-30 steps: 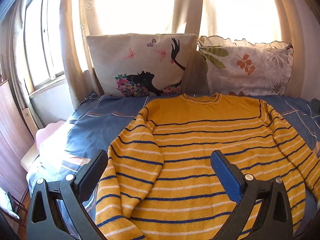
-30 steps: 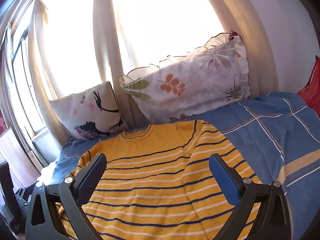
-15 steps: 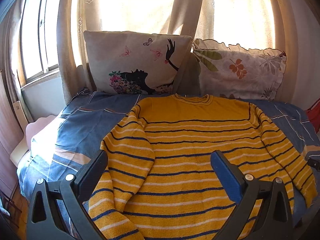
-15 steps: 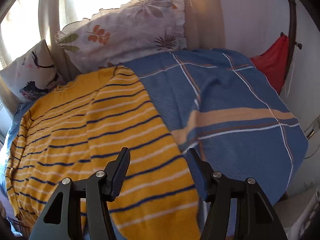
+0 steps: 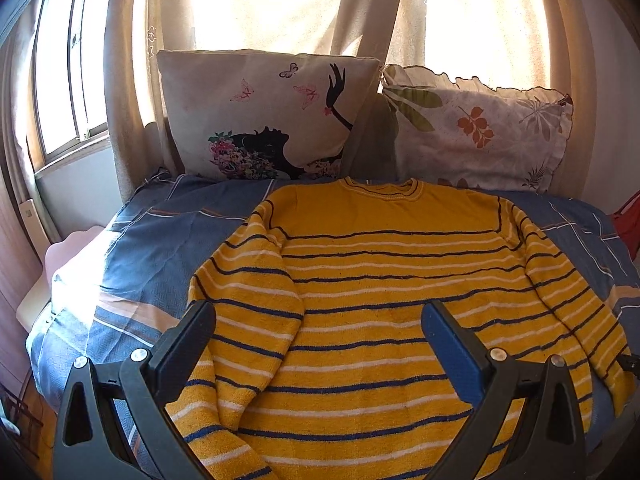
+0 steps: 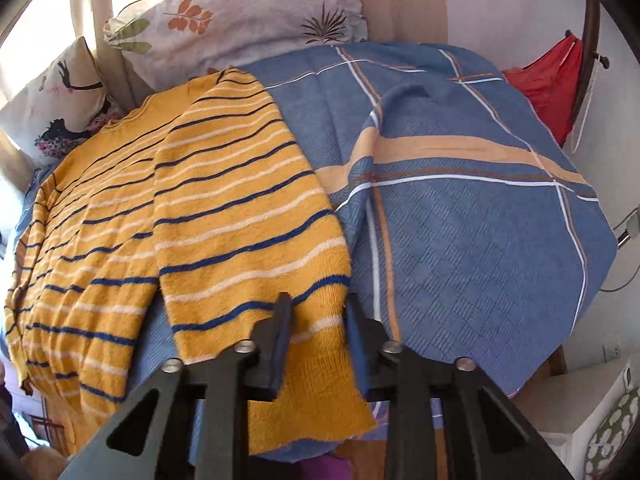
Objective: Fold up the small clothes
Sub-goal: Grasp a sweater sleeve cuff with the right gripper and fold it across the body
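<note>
A yellow sweater [image 5: 384,300] with navy and white stripes lies face up on a bed covered by a blue plaid bedspread [image 6: 460,208], its neckline toward two pillows that lean against the curtained window: a butterfly-print cushion [image 5: 264,116] and a leaf-print pillow [image 5: 480,128]. The left gripper [image 5: 318,332] hovers over the sweater's lower body with its jaws spread wide and nothing between them. The left sleeve [image 5: 248,304] is bent inward and overlaps the torso. The right gripper [image 6: 318,320] sits at the near edge of the bed with its jaws narrowed around the cuff end of the right sleeve [image 6: 256,216], one on each side of the knit (whether they press the fabric tight I cannot tell). That sleeve runs straight down beside the torso, and something red [image 6: 548,80] hangs by the wall beyond the bed.
</note>
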